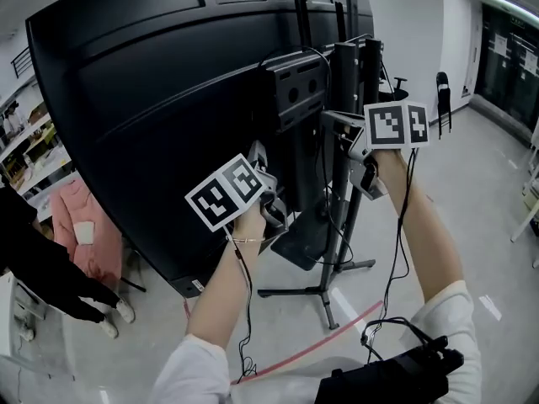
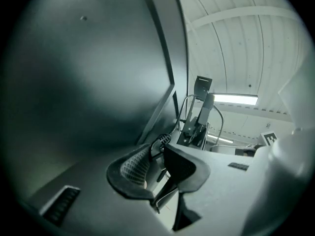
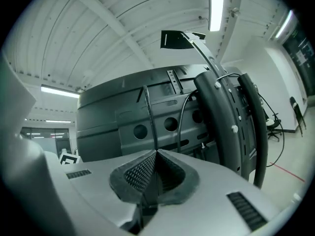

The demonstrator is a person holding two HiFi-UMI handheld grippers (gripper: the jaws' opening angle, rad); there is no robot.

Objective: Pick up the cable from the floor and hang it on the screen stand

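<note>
- The left gripper [image 2: 156,149] is seen with its jaws part-way apart, the tips pressed on a dark bit of the cable [image 2: 158,142]; a gap is left between the pads [image 2: 133,168] lower down
- The right gripper [image 3: 156,154] is seen clamped tight, with a thin run of the cable pinched at its tips and rising toward 12 o'clock in the right gripper view
- In the head view the right gripper is held at 2 o'clock from the left one, up by the top of the stand [image 1: 341,192], just beside the bracket [image 1: 295,91] behind the screen [image 1: 152,99]
- The left gripper is held lower, close to the screen's bottom edge, at 9 o'clock of the stand's post
- The cable is held off the floor [image 1: 472,225], at the back of the screen
- A red line [image 1: 337,333] is laid on the floor at 6 o'clock of the stand's foot
- A person [image 1: 42,268] in dark sleeves is seen at 9 o'clock of the head view, and a chair [image 1: 442,99] at 2 o'clock
</note>
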